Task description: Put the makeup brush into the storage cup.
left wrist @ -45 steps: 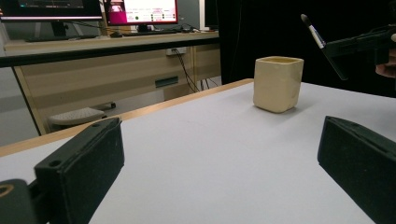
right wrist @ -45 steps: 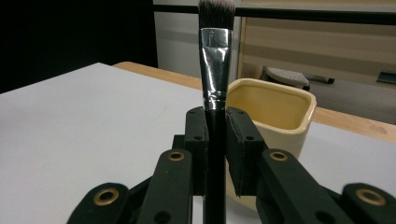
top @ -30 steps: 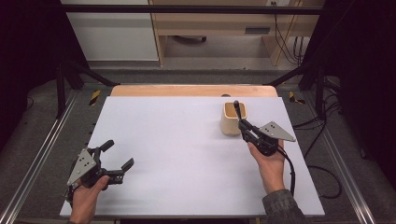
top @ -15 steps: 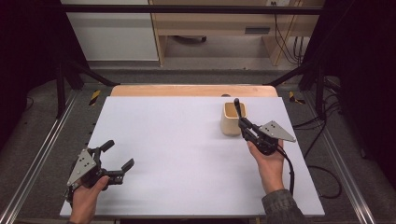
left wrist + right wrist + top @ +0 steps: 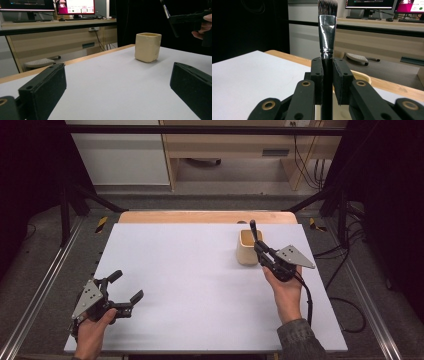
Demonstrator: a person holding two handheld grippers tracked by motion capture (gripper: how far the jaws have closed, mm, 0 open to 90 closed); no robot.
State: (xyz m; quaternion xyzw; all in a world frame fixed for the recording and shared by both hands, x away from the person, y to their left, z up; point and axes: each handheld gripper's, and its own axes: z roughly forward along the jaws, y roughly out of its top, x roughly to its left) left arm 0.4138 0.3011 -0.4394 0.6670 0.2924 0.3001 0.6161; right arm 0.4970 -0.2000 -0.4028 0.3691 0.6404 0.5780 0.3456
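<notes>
High view first: the right gripper has its jaws pinched on a slim black-handled paintbrush, whose tip stands over the open mouth of the cream square ceramic cup at the far right of the white tabletop. Judging from this, the pick-up is done and what is left is to lower the brush into the cup and let go. The left gripper rests at the near left corner, well apart from the cup, its jaws spread with nothing between them. Left gripper view next: across the bare tabletop between its two black pads the cup stands upright, near the wooden far edge, with the brush slanting above and to its right, not yet inside. Behind are a wooden desk with monitors and a dark curtain. Right gripper view last: the pads press on the brush's black handle just below its shiny metal ferrule, bristles pointing up, and the cup's rim shows just behind the jaws. Nothing stands in the way; the only care I would expect is keeping the brush clear of the cup's near wall while lowering it.
</notes>
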